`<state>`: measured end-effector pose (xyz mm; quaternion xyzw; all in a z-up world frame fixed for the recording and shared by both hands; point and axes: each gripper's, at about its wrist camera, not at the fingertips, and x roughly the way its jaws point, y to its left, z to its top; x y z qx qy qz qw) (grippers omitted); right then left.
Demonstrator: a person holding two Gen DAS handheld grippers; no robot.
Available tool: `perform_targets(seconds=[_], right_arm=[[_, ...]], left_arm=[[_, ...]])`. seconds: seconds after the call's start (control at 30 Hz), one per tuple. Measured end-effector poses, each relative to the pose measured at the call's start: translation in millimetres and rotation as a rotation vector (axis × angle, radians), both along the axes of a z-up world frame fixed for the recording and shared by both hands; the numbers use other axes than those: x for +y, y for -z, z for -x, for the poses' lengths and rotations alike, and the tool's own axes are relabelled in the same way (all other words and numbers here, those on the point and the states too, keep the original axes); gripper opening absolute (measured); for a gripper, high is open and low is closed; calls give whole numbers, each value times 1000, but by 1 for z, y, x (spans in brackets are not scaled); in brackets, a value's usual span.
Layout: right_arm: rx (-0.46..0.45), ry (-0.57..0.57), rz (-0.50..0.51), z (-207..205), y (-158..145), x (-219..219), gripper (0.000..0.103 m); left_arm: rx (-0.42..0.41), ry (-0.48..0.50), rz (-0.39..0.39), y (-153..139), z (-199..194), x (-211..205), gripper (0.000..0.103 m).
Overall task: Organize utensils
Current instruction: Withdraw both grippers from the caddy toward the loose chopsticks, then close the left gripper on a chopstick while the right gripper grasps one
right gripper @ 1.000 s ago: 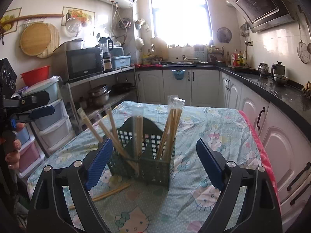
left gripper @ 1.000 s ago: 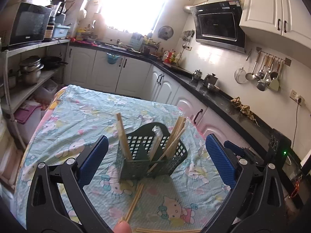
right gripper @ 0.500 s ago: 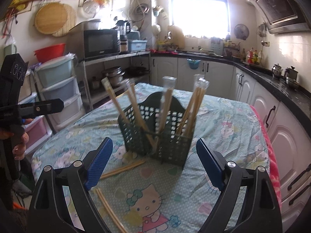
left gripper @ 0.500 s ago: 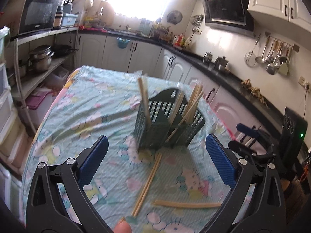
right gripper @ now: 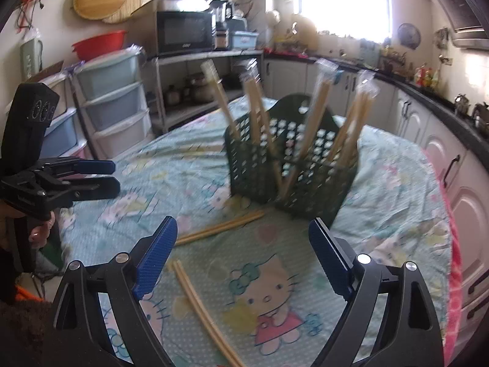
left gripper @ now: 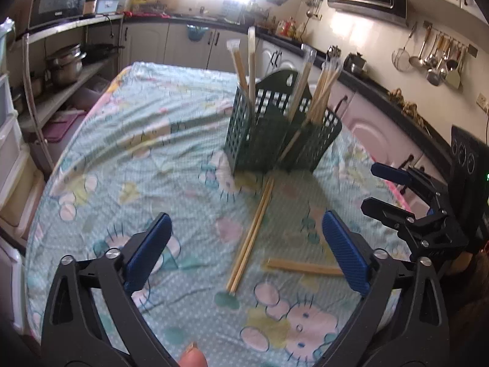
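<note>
A dark green slotted utensil basket (left gripper: pixel 275 134) (right gripper: pixel 287 165) stands on the table with several wrapped chopstick pairs upright in it. One chopstick pair (left gripper: pixel 250 238) (right gripper: pixel 220 227) lies in front of the basket. A second pair (left gripper: pixel 302 267) (right gripper: pixel 204 309) lies nearer the table edge. My left gripper (left gripper: pixel 244 253) is open and empty, above the loose pairs. My right gripper (right gripper: pixel 244 260) is open and empty, over the table in front of the basket. Each gripper shows in the other's view, the right one (left gripper: pixel 397 189) and the left one (right gripper: pixel 91 174).
The table has a light blue cartoon-print cloth (left gripper: pixel 137 153) (right gripper: pixel 397 202). Kitchen cabinets and a black counter (left gripper: pixel 382 91) run along the right. A metal shelf with pots (left gripper: pixel 61 67) and plastic drawers (right gripper: pixel 113 101) stand on the left.
Both grippers have pulled back and tilted down, so the basket looks farther off and the two loose chopstick pairs on the cloth have come into full view. Both stay open.
</note>
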<state>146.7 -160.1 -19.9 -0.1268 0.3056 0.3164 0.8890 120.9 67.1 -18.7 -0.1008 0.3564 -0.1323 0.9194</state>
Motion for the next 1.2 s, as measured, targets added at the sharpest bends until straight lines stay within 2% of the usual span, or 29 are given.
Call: perform_targets(seconds=[0.2,0.4,0.73,1.07,1.2], right_arm=[[83,-67,56,5,25,17,75],[128,-127,113,13,43,35,63],[167,-169,170,19,63,46,52],[194,-186,204,18,77,51,51],[207,-190,213,17,83,53,50]], left_arm=[[71,19,21,25,4,2,67],[125,26,76,41,7,6,55],[196,47,88,66,14,2,53],[222,63,49,81,10,-9,52],[219,70,29,83,8,-13,47]])
